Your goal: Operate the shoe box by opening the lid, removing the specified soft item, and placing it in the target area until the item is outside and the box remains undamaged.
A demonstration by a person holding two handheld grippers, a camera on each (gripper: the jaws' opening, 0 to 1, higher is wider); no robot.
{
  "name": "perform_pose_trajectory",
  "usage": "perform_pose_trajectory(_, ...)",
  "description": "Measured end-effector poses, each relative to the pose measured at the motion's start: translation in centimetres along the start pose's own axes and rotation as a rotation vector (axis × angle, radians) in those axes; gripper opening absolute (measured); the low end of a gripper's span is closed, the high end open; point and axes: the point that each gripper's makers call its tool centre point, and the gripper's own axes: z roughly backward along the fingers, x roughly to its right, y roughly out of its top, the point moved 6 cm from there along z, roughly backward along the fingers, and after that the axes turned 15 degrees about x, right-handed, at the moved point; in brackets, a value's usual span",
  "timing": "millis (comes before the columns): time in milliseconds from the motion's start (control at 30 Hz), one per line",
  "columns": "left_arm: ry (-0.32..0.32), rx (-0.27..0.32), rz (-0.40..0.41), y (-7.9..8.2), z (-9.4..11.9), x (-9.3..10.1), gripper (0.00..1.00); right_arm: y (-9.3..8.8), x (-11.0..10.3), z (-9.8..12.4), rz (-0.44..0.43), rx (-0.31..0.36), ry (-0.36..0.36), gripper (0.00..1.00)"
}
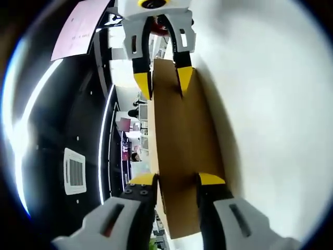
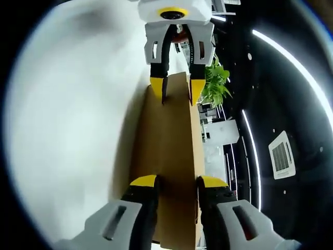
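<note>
Two identical handheld grippers: the left gripper (image 1: 177, 182), seen in the left gripper view, has pale grey moulded shells with dark slotted recesses, black jaw arms and bright yellow tips (small screw heads dot the black section near one tip). The right gripper (image 2: 176, 183), seen in the right gripper view, matches it in grey shells, black arms and yellow wedge-shaped tips. Seen head-on at the top of each view, the opposite gripper shows a white housing, grey side plates with slot cut-outs and tapered yellow-and-black fingertips.
</note>
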Motion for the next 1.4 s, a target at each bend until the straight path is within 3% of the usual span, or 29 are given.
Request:
perform_pose_trajectory(233,0.008,-0.007,0.007,0.07,0.06,-0.06,0.3,-0.02,-0.03,0.04,-0.008,0.005,-0.002,0.29)
perform_pose_trajectory(333,0.017,-0.011,0.054,-0.48,0.36,-0.17,0.3,-0.01,-0.04,0.04,-0.009,0.006,-0.001,0.29)
perform_pose_trajectory(1400,0.03,-0.007,0.086,-0.77,0.74,-0.41,0.29,0.15,0.71,0.23,-0.044,0.007,0.033,0.29)
